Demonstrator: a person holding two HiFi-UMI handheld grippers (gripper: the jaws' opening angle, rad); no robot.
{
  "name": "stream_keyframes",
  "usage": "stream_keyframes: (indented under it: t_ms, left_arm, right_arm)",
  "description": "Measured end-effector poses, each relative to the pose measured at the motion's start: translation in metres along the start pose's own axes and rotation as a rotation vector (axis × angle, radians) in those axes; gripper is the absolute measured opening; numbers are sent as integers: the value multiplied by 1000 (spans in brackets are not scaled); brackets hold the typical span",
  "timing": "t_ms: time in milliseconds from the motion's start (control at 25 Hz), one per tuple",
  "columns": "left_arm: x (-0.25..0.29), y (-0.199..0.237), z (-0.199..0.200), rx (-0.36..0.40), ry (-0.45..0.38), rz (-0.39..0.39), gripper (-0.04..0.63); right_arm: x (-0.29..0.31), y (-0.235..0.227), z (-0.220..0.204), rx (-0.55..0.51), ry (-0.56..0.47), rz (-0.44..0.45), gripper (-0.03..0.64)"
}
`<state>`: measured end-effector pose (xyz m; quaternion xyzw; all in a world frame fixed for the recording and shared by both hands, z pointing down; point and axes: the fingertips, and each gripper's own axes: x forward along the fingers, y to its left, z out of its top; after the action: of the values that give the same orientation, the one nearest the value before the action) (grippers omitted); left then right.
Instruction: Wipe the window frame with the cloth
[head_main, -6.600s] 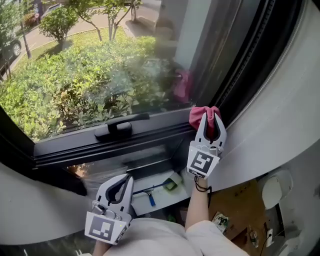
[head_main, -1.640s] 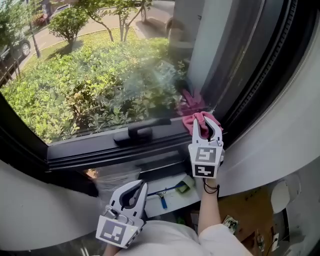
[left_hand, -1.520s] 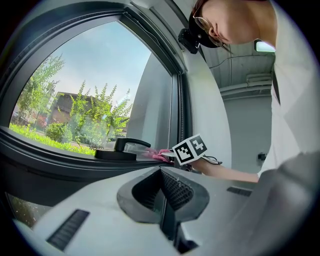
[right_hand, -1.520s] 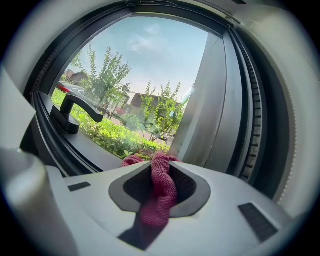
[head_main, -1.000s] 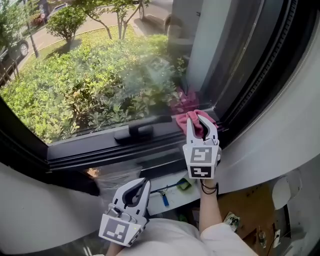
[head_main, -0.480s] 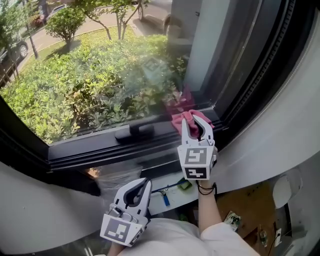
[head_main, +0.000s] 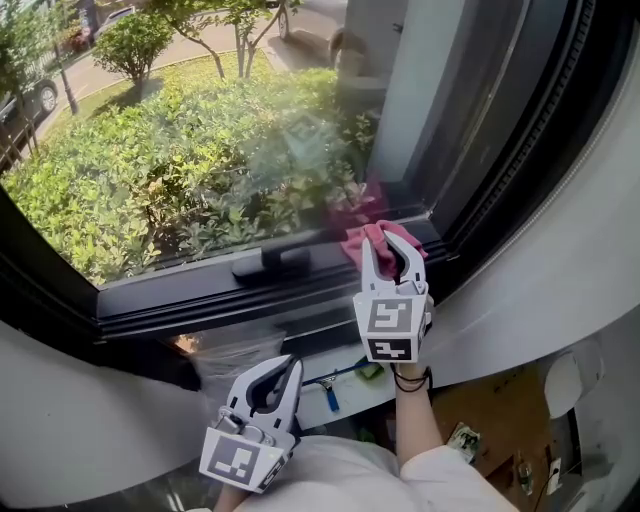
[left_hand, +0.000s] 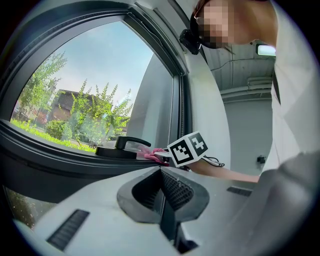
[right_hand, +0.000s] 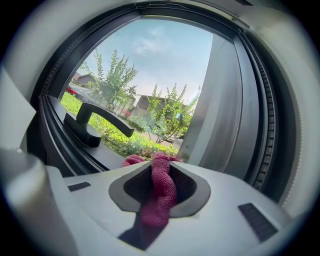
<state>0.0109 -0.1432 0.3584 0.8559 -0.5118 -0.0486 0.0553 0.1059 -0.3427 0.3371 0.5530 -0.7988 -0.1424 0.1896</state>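
My right gripper (head_main: 388, 243) is shut on a pink cloth (head_main: 362, 243) and presses it on the dark lower window frame (head_main: 180, 288), just right of the black window handle (head_main: 270, 262). In the right gripper view the cloth (right_hand: 159, 192) is pinched between the jaws, with the handle (right_hand: 92, 126) to the left. My left gripper (head_main: 270, 378) hangs low near the person's lap, shut with nothing in it. The left gripper view shows its jaws closed (left_hand: 165, 200), and the right gripper's marker cube (left_hand: 188, 148) by the cloth (left_hand: 150, 154).
The frame's right upright (head_main: 500, 130) with black seals stands close to the cloth. A white curved wall (head_main: 560, 260) runs below and to the right. Under the sill lie a brush (head_main: 330, 385) and floor clutter (head_main: 480, 440).
My right gripper has slid the cloth leftwards along the lower frame, from the right corner towards the handle. The left gripper has barely moved.
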Motion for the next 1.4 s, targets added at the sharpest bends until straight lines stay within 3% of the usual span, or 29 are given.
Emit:
stream_keyframes:
  t_ms: [1400]
  left_arm:
    - [6,-3,2,7,6,-12,8]
  right_arm:
    - [-1,14,7,-18,-7,21,83]
